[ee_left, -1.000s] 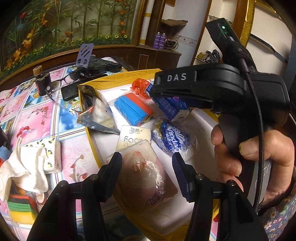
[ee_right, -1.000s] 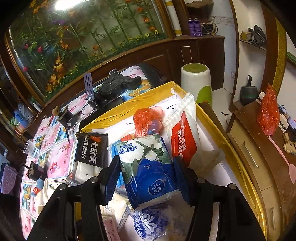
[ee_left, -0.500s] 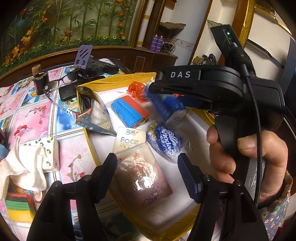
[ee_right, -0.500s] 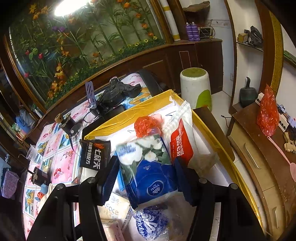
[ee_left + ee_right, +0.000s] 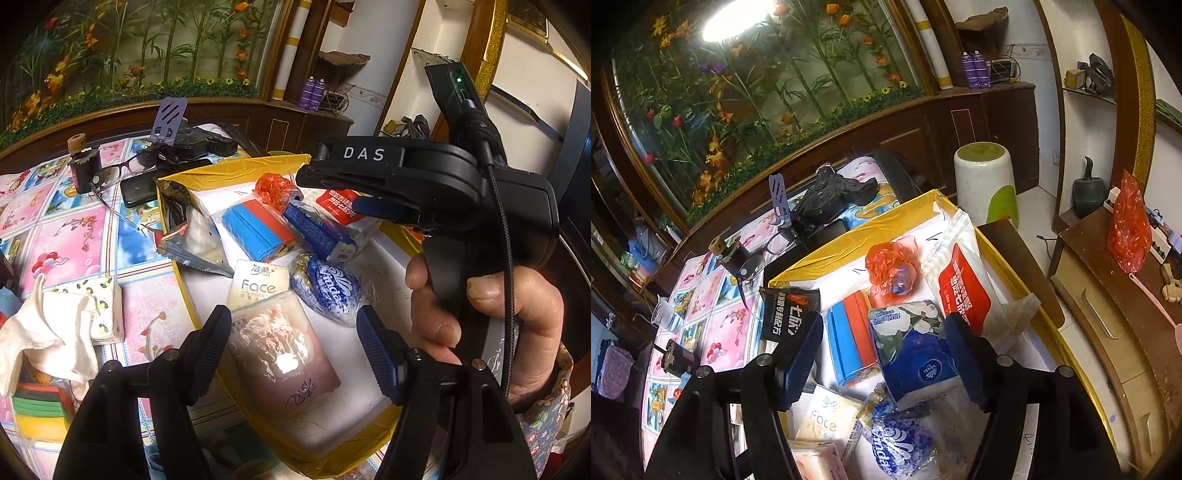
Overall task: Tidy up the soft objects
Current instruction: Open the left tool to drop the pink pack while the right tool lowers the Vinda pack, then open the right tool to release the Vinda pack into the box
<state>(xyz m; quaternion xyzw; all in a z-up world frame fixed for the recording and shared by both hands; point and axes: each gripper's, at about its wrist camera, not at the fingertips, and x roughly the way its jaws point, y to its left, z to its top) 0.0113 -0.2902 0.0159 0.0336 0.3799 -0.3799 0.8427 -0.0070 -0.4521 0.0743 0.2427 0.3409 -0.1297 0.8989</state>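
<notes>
"Judging from its look, how would the blue floral plastic-wrapped tissue pack (image 5: 912,354) have handled?" asked the first.

"Light and squashy, with slick film," said the second. "It lay aslant on other packets inside the yellow-rimmed white box (image 5: 827,254). Its long sides looked the best place to pinch, and gently. The right gripper (image 5: 882,354) was opening around it. One finger stood clear, and the other sat so near the wrapper that contact couldn't be told."

"And the left gripper (image 5: 293,343)?"

"It gaped wide around a pink translucent tissue pack (image 5: 280,350) at the box's near edge, pressing nothing. That pack looked just as soft."

"What was hidden?"

"The gripper frames cut off both packs' near ends. Whatever lay beneath the blue one was covered."
</notes>
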